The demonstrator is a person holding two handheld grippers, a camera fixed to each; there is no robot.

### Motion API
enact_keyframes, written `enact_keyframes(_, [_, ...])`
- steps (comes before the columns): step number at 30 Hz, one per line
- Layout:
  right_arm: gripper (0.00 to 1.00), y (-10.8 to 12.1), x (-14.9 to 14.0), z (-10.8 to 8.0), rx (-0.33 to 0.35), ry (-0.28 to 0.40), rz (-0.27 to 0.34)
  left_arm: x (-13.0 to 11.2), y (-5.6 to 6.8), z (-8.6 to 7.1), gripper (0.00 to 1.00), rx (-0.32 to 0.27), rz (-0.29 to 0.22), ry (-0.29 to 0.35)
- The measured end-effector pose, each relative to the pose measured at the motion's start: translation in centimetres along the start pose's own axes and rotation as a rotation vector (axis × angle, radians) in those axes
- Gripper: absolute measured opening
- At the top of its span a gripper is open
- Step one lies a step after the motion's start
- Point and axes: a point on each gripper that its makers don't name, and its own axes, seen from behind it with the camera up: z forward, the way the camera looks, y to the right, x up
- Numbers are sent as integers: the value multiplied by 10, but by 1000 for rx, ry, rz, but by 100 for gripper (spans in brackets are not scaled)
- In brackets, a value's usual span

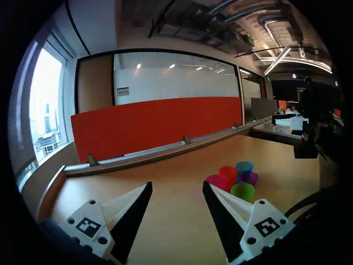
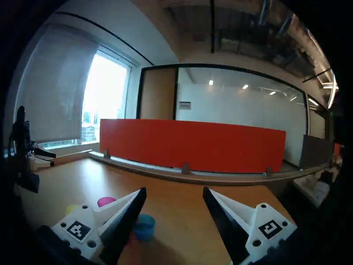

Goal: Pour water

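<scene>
Jaws of left gripper [image 1: 177, 183] and right gripper [image 2: 174, 189] gape empty near coloured cups [image 1: 236, 177].

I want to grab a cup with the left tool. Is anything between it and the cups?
Nothing visible does. Just bare table lies between the open left tool and the cups, which stand ahead and to its right.

Pink cup [image 1: 216, 179] and green cup [image 1: 243, 191] partly behind left gripper [image 1: 177, 183] finger. Blue cup [image 2: 145, 226] half hidden by right gripper [image 2: 174, 189] finger; yellow cup [image 2: 71, 208] bottom hidden. Dark object [image 1: 314, 119] at edge, too dark to tell.
</scene>
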Motion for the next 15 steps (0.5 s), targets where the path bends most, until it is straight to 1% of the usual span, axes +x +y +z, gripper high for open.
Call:
enact_keyframes(5, [99, -6, 3, 2, 30, -3, -5, 9, 4, 2, 84, -11, -11, 15])
enact_keyframes(11, [99, -14, 6, 4, 80, -12, 2, 24, 4, 5, 84, -12, -26, 32])
enact_keyframes(15, [99, -16, 12, 5, 112, -15, 11, 34, 8, 7, 84, -27, -35, 38])
